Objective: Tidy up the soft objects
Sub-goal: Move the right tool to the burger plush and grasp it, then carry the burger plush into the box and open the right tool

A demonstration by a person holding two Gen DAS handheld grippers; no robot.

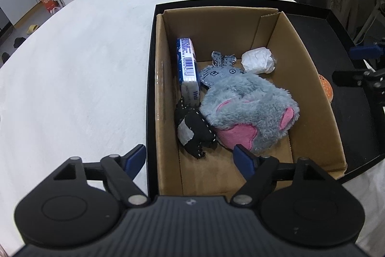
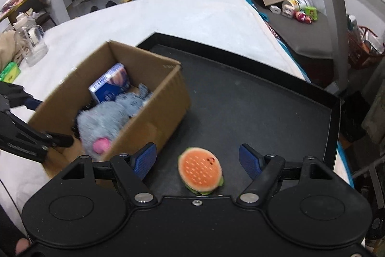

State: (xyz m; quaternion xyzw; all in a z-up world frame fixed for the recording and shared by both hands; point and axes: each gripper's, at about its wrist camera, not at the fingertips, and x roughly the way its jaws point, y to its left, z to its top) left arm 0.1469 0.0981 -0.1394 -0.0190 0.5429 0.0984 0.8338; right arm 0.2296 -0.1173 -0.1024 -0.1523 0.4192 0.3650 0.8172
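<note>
A cardboard box (image 1: 166, 93) stands at the left end of a black tray (image 2: 264, 93). Inside lie a grey and pink plush (image 1: 250, 107), a black stitched soft toy (image 1: 195, 131), a blue tissue pack (image 1: 189, 69) and a white crumpled wad (image 1: 258, 60). My left gripper (image 1: 190, 155) hangs open over the box's near end, and its pads hold nothing. A small burger plush (image 2: 200, 170) sits on the tray floor to the right of the box. My right gripper (image 2: 198, 158) is open with the burger between its fingers, pads clear of it.
The tray rests on a white padded surface (image 1: 84, 64). A clear water jug (image 2: 31, 40) and a green item (image 2: 9, 72) stand at its far left. Toys and cans (image 2: 298, 11) lie on a dark bench behind, with a red basket (image 2: 363, 47) to the right.
</note>
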